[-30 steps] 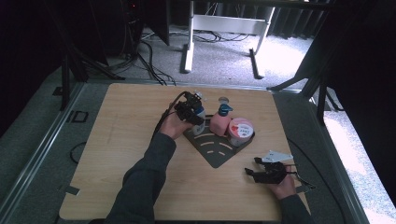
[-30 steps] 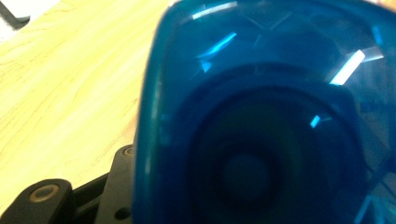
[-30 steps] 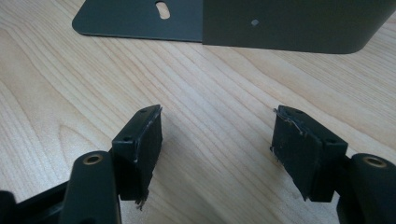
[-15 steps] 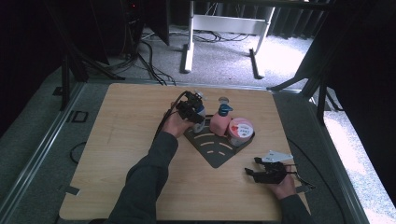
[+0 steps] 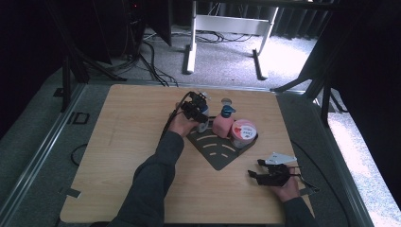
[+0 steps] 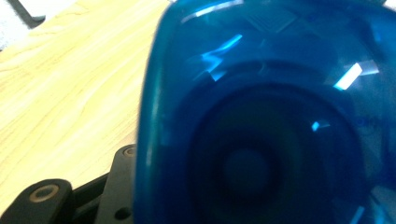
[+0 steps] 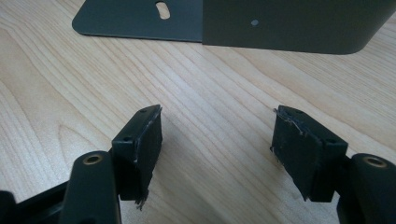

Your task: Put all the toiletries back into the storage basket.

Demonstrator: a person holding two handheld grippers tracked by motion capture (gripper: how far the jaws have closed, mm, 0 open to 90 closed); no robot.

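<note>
A blue see-through container point(image 6: 261, 116) sits right up against the camera in the left gripper view, between the jaws; one black finger point(image 6: 116, 186) shows at its lower left. In the high view my left gripper point(image 5: 197, 111) is at the back left corner of a dark corner rack point(image 5: 218, 152), shut on that container. On the rack stand a pink bottle point(image 5: 221, 126), a blue-capped bottle point(image 5: 227, 111) and a tub with a pink lid point(image 5: 243, 132). My right gripper point(image 5: 257, 172) rests low over the table near the front right, open, with bare wood between its pads point(image 7: 144, 140).
The rack's dark upright wall point(image 7: 289, 23) and slotted base point(image 7: 140, 18) lie just ahead of the right gripper. Cables trail from both grippers. The wooden table point(image 5: 127, 142) has wide bare room on its left half and front.
</note>
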